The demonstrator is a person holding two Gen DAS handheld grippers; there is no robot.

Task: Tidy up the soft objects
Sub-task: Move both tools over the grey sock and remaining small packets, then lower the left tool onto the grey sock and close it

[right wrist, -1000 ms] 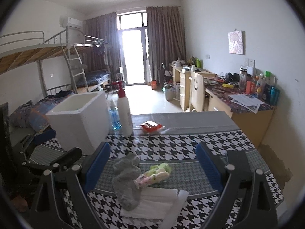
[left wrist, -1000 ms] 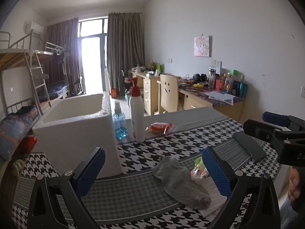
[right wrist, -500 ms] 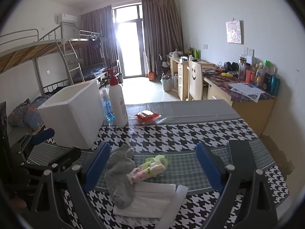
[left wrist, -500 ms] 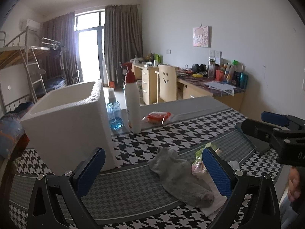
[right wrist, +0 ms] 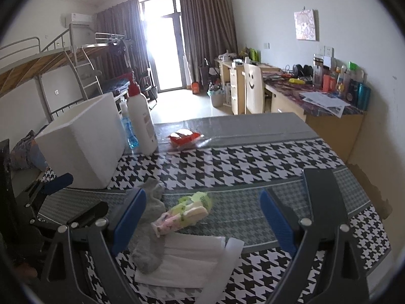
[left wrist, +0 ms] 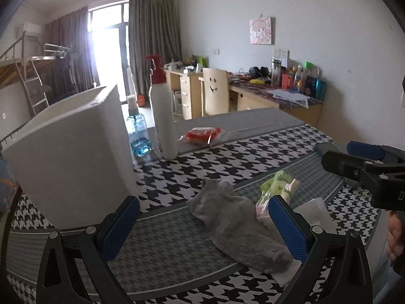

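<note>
Grey sock (left wrist: 238,225) is lying between my left gripper's (left wrist: 202,225) spread fingers for pickup; my right gripper (right wrist: 202,217) is hovering agape, empty.

Black-and-white houndstooth tablecloth (left wrist: 222,157), banded with finer grey check. A grey sock (left wrist: 235,225) lies on it, overlapping a white folded cloth (right wrist: 187,261). Beside the sock, a green-and-pink packet (right wrist: 184,212). White foam box (left wrist: 73,157), white pump bottle (left wrist: 163,121) with red top, clear bottle (left wrist: 138,134) with blue liquid, red-orange packet (left wrist: 202,134). 2 blue pads (left wrist: 286,228) on black fingers.
</note>
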